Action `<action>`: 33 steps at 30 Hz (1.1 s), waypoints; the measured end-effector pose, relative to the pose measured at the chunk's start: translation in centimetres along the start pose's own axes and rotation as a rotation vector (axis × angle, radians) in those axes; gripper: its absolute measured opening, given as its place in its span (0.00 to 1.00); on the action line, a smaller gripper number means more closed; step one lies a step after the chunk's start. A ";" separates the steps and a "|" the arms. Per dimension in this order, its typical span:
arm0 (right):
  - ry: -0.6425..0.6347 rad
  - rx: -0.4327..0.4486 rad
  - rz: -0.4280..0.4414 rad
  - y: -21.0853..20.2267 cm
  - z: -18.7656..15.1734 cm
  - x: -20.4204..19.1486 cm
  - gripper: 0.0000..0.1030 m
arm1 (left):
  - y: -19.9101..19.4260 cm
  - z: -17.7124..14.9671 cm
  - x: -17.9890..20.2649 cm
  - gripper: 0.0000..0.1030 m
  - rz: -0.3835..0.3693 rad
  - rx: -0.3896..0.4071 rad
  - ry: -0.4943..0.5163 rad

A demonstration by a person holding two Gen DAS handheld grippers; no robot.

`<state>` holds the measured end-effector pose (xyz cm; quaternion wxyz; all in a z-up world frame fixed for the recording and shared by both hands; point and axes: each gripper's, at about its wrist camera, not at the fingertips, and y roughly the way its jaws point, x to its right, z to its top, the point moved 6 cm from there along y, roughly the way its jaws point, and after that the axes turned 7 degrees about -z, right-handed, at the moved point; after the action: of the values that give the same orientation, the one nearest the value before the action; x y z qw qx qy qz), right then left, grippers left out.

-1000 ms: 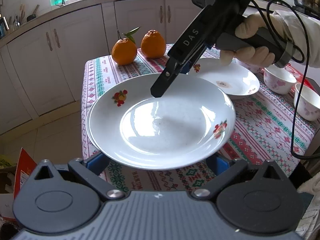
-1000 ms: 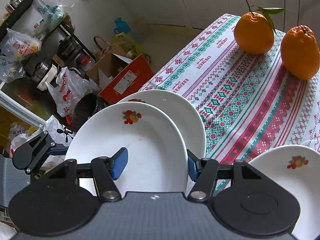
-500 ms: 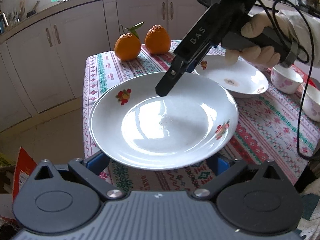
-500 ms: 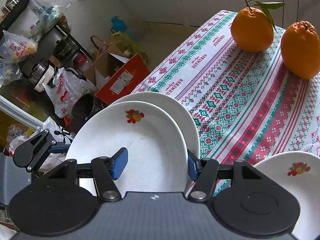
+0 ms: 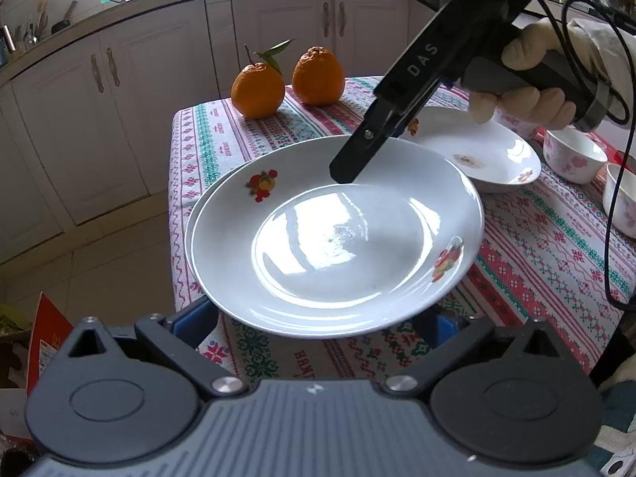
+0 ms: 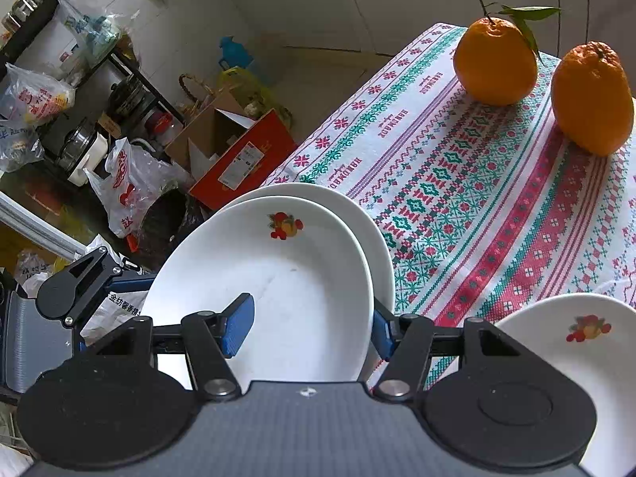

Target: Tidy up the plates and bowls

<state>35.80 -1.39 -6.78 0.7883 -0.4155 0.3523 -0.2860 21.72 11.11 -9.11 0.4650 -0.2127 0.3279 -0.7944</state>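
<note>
A white plate with fruit motifs lies stacked on a second, similar plate whose rim peeks out at the left. My right gripper comes down from the upper right and is shut on the top plate's far rim. In the right wrist view one blue pad sits inside the top plate and the other beyond its edge, above the lower plate. My left gripper stands open, its blue pads wide apart under the plate's near rim.
A third white plate and two floral bowls stand at the right. Two oranges sit at the far end of the patterned tablecloth. The stack overhangs the table's left edge; a red box and bags lie on the floor below.
The lower plate's rim now shows to the left of the top plate in the left wrist view. The right gripper keeps its grip on the far rim.
</note>
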 end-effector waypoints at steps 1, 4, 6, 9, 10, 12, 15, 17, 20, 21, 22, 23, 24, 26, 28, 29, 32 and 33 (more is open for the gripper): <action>0.003 0.003 0.000 -0.1 -0.1 0.0 0.64 | 0.0 0.0 -0.1 1.00 -0.002 0.000 0.000; 0.009 0.008 -0.003 -0.6 -0.2 0.0 0.64 | 0.1 -0.1 -0.2 1.00 -0.010 -0.004 -0.008; 0.008 0.012 -0.010 -0.9 -0.4 0.0 0.64 | 0.1 -0.1 -0.2 1.00 -0.006 -0.002 -0.001; 0.010 0.018 -0.022 -1.2 -0.5 -0.1 0.64 | 0.1 -0.1 -0.1 1.00 -0.002 -0.001 0.003; 0.008 0.020 -0.029 -1.4 -0.6 -0.2 0.64 | 0.1 -0.1 0.0 1.00 -0.001 0.000 0.005; 0.009 0.024 -0.040 -1.6 -0.8 -0.1 0.64 | -0.1 0.0 0.1 1.00 0.000 0.009 0.014; 0.014 0.028 -0.049 -1.9 -1.1 -0.2 0.64 | -0.3 0.3 0.3 1.00 0.003 0.015 0.024; 0.014 0.030 -0.058 -2.1 -1.2 -0.3 0.64 | -0.3 0.2 0.4 1.00 0.009 0.021 0.025; 0.017 0.026 -0.080 -1.9 -1.4 -0.5 0.65 | -0.3 0.1 0.4 0.99 0.016 0.023 0.011; 0.012 0.029 -0.086 -1.9 -1.5 -0.6 0.65 | -0.4 0.1 0.4 0.99 0.018 0.024 0.007; 0.009 0.029 -0.092 -1.9 -1.5 -0.7 0.65 | -0.5 0.0 0.4 0.99 0.020 0.025 0.003; 0.007 0.029 -0.098 -1.9 -1.5 -0.8 0.66 | -0.6 0.0 0.3 0.99 0.020 0.026 -0.001; 0.007 0.030 -0.101 -1.7 -1.5 -0.7 0.66 | -0.6 0.0 0.3 0.99 0.021 0.027 -0.003; 0.012 0.031 -0.112 -1.7 -1.5 -0.7 0.67 | -0.7 0.0 0.3 0.99 0.023 0.027 -0.005; 0.016 0.027 -0.126 -1.6 -1.6 -0.7 0.68 | -0.6 0.0 0.3 0.99 0.026 0.030 -0.007; 0.016 0.025 -0.138 -1.5 -1.6 -0.6 0.68 | -0.6 0.0 0.3 0.99 0.027 0.029 -0.009; 0.021 0.027 -0.141 -1.5 -1.7 -0.5 0.68 | -0.6 0.0 0.2 0.99 0.021 0.034 -0.015; 0.019 0.030 -0.144 -1.5 -1.8 -0.5 0.68 | -0.6 -0.1 0.2 0.99 0.024 0.036 -0.014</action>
<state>33.85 -2.53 -6.06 0.7685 -0.4250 0.3249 -0.3510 21.23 11.16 -8.73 0.4806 -0.2057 0.3129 -0.7930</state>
